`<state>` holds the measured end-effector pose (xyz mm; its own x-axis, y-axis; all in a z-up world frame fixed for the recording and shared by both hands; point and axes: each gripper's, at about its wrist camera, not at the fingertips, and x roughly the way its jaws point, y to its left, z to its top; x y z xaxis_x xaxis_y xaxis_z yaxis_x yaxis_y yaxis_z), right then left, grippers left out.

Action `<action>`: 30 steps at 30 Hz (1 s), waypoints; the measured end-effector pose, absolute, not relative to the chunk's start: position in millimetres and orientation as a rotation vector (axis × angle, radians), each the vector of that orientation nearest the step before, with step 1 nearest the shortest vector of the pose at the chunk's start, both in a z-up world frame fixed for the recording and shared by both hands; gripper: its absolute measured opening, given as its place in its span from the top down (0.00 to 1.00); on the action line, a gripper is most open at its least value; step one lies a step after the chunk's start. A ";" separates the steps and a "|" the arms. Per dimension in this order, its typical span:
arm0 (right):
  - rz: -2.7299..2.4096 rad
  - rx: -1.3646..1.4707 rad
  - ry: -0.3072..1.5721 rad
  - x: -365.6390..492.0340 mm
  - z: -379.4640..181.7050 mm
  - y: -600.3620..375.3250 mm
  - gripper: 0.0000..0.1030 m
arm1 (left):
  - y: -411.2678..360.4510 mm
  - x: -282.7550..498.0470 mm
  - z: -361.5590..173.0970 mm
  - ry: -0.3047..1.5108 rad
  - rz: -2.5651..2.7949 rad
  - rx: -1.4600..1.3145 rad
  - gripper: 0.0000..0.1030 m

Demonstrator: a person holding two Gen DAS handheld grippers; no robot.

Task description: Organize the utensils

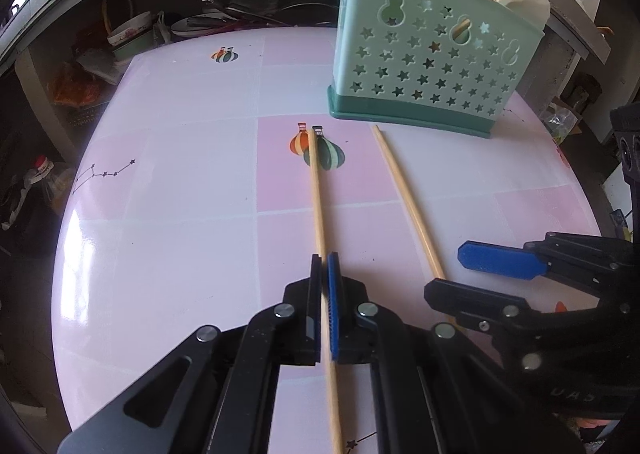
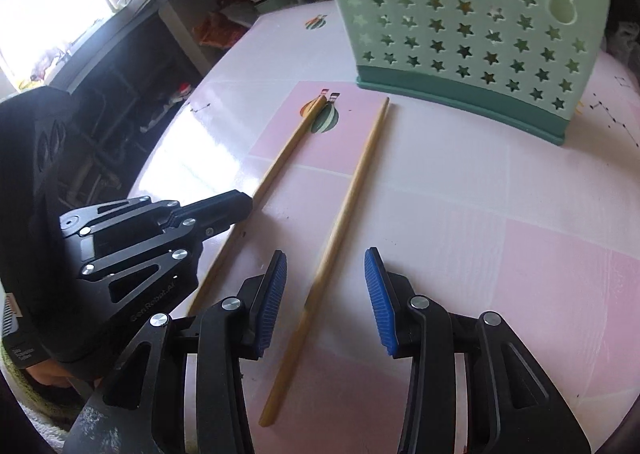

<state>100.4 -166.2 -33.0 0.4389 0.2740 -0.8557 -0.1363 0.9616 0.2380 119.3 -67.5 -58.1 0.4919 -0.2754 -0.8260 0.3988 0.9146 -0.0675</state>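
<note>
Two chopsticks flat on pink tabletop (image 1: 180, 254), before green caddy (image 1: 432, 66).
Left gripper (image 1: 324, 266) clamped on left chopstick (image 1: 318, 206). Right gripper (image 2: 325, 266) partly open, straddling right chopstick (image 2: 352, 190), pads clear of it.

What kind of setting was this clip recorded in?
Most likely a home kitchen or dining corner. A round table with a glossy pink patterned cover holds a green star-cut utensil holder with chopsticks and spoons, and the shelf behind is cluttered with bowls and cookware.
</note>
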 end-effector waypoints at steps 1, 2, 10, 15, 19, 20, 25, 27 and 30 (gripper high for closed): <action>0.250 0.108 1.085 101.7 -33.2 -161.8 0.65 | -66.5 119.5 -58.1 0.975 -0.407 0.137 0.98; 0.245 0.081 1.082 102.7 -33.2 -157.9 0.70 | -66.0 119.7 -58.2 0.975 -0.404 0.135 0.98; 0.191 0.047 1.080 103.3 -35.1 -166.8 0.96 | -55.5 117.9 -57.3 0.982 -0.396 0.112 1.00; 0.191 0.099 1.125 85.7 -33.7 -193.2 0.96 | -45.0 108.6 -57.4 1.031 -0.414 0.087 1.00; 0.193 0.130 1.176 63.6 -32.0 -214.6 0.96 | -38.1 97.1 -58.5 1.051 -0.425 0.081 1.00; 0.192 0.139 1.187 58.5 -31.7 -218.4 0.96 | -36.2 96.2 -58.6 1.056 -0.431 0.068 1.00; 0.193 0.148 1.187 54.8 -28.7 -222.9 0.92 | -32.5 98.0 -49.0 1.025 -0.458 0.045 0.97; 0.194 0.150 1.171 60.4 -27.6 -219.6 0.87 | -35.0 101.8 -44.3 1.011 -0.469 0.052 0.88; 0.185 0.121 1.152 72.5 -29.0 -212.5 0.86 | -43.1 110.2 -42.5 1.005 -0.473 0.085 0.84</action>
<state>72.5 -212.5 -29.0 0.3936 0.2071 -0.8957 -0.0830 0.9783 0.1898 110.2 -43.1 -42.5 0.4445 -0.3424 -0.8278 0.4191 0.8962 -0.1456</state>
